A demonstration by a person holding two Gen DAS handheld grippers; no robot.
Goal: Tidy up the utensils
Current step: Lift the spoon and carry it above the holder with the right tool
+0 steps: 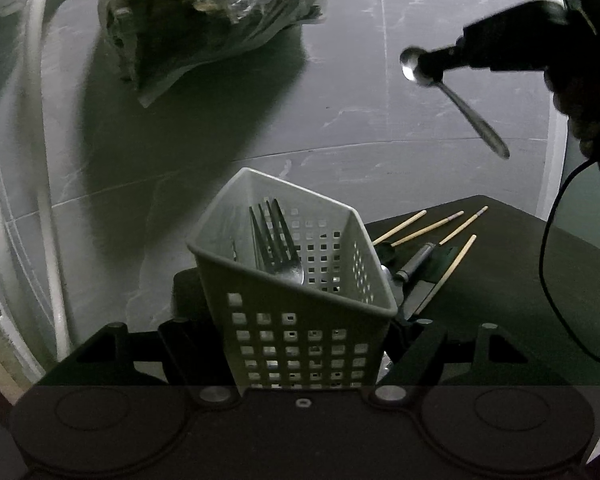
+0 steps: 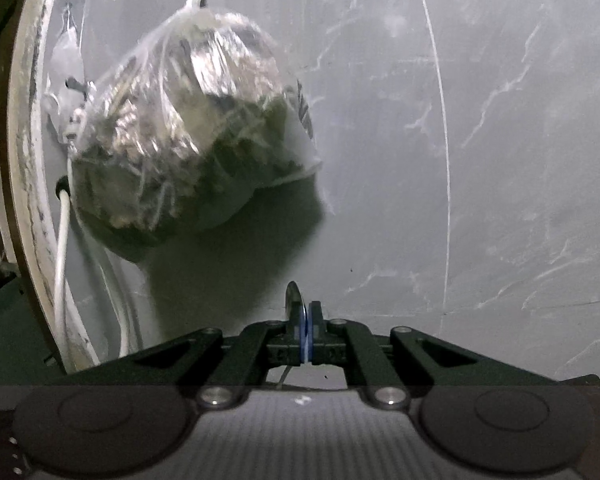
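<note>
From the left wrist view, the left gripper (image 1: pixel 300 340) was clamped on the white perforated caddy (image 1: pixel 292 300), its fingers set against the caddy's two sides, holding it tilted at the edge of the dark table (image 1: pixel 500 288). A fork (image 1: pixel 278 244) already stood in it, tines up. Up right, the right gripper (image 1: pixel 430 66) had a spoon (image 1: pixel 452 96) pinched just behind the bowl, handle hanging down and well clear of the caddy. If you ask me, the trick was to line that handle over the open mouth, away from the fork, before letting go. Four chopsticks (image 1: pixel 428 230) and a dark-handled knife (image 1: pixel 414 268) lay on the table behind; the caddy hid part of them, and the lower jaw ends were lost in shadow.

From the right wrist view, the jaws were closed on the spoon (image 2: pixel 296 300), seen edge-on as a thin sliver, handle barely showing below. No caddy in sight here, just the marble wall (image 2: pixel 500 160) and a blurry hanging plastic bag (image 2: pixel 188 132), contents anyone's guess.
</note>
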